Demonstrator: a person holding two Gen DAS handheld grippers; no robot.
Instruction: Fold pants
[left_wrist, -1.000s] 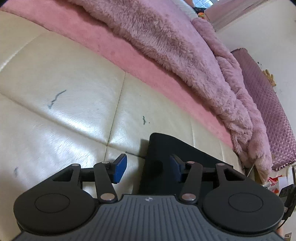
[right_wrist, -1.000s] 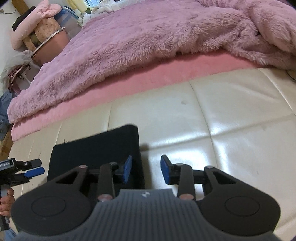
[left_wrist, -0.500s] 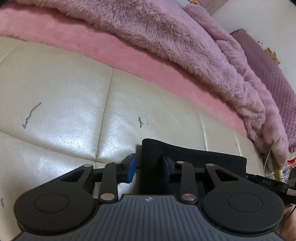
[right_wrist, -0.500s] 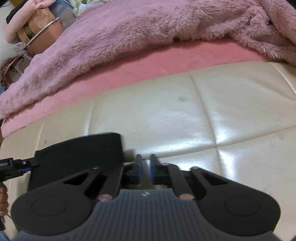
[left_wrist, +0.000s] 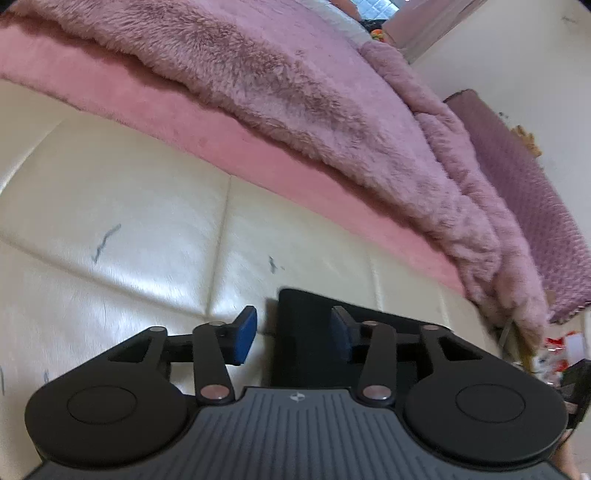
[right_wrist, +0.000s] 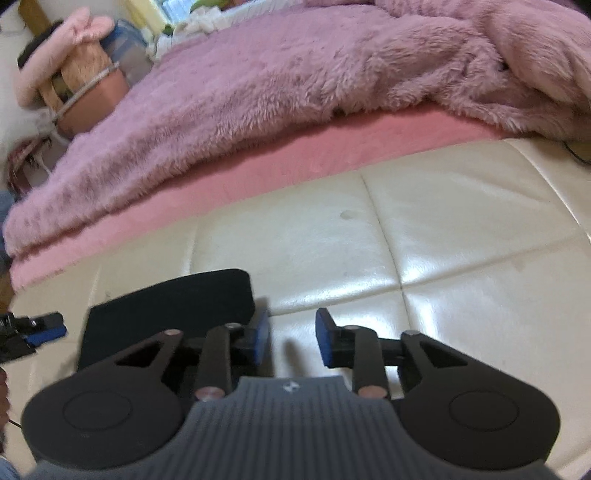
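Pants (right_wrist: 170, 306) lie folded in a dark flat block on the cream cushion (left_wrist: 129, 206), both grippers loose over its ends.
The left gripper (left_wrist: 293, 334) has just been opening, its jaws apart across the left edge of the pants without pressing; the right gripper (right_wrist: 291, 336) has just been opening too, with only bare cushion between its jaws, just right of the pants. On the far side, a fluffy pink blanket (right_wrist: 295, 81) covers the bed.
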